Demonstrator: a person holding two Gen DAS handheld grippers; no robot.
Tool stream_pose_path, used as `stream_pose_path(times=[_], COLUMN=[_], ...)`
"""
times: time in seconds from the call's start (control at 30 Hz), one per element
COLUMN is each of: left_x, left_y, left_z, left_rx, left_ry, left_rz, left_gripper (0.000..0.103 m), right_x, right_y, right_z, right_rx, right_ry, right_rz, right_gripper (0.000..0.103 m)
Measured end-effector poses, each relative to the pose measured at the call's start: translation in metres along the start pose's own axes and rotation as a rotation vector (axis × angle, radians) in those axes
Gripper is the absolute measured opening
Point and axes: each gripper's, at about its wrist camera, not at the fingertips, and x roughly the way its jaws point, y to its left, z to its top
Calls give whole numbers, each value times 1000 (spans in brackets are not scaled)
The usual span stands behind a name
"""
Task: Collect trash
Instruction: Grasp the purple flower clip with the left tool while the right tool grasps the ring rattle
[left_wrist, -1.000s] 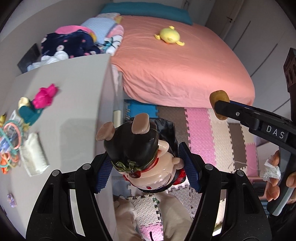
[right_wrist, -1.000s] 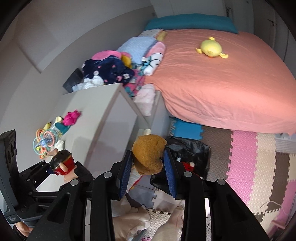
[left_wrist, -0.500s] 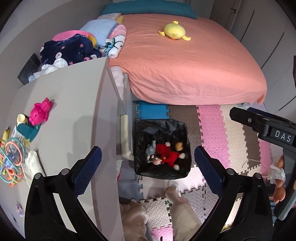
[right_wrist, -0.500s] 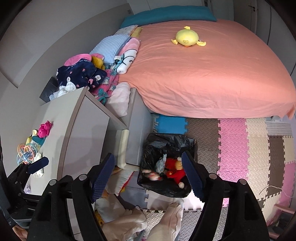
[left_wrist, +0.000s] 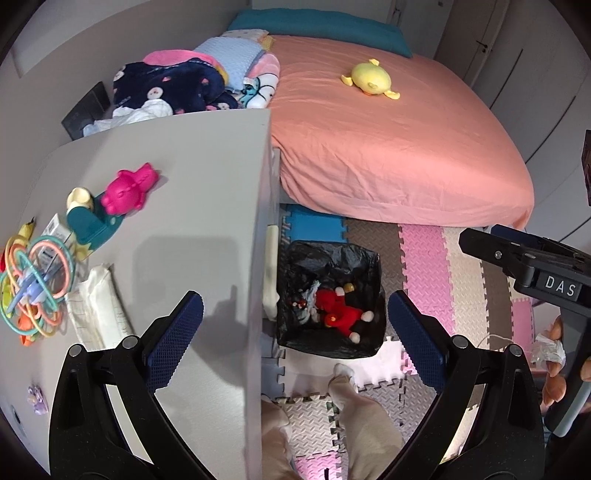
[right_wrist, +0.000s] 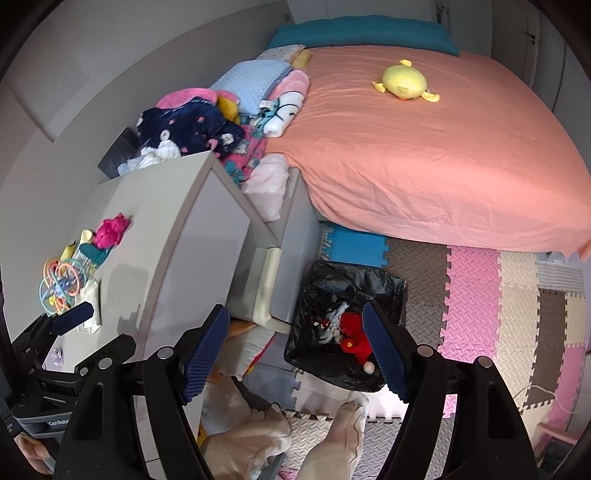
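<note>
Both my left tongs (left_wrist: 295, 332) and right tongs (right_wrist: 295, 354) are released, empty. Lower centre, the black-lined bin (left_wrist: 328, 254) holds a soft red plush (left_wrist: 341, 314). Left on the surface (left_wrist: 192, 177), the wipes pack (left_wrist: 98, 306) looks light and crinkly; I'd pinch its middle.

Bin liner (left_wrist: 334, 254), lower centre of the left wrist view — thin black plastic film, crinkled and glossy. Red toy (left_wrist: 338, 314) inside it: soft plush cloth. Floor mats (left_wrist: 424, 266), right of the bin: foam tiles with a rough embossed tread. Bed sheet (left_wrist: 388, 147), upper centre — matt woven cloth, lightly creased. Cabinet top (left_wrist: 184, 184), left: smooth, satin grey laminate. Gripper pads (left_wrist: 173, 339), lower frame: blue rubber, cross-hatched; the arms are matt black plastic.
</note>
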Motion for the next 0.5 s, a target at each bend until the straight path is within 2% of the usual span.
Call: stream_pose_path(times=[0.27,0.5], left_x=[-28,-57], left_y=[62,126], left_z=[-27,-53], left_rx=[-66,-152], left_ry=[-29,-58], left_rz=[33,99], left_gripper=[97,97], right_x=[-2,6], right_y=[79,155], right_z=[-3,-8], right_rx=[-139,-253], right_ry=[1,18], right_rz=[50,98], right_gripper=[75,75])
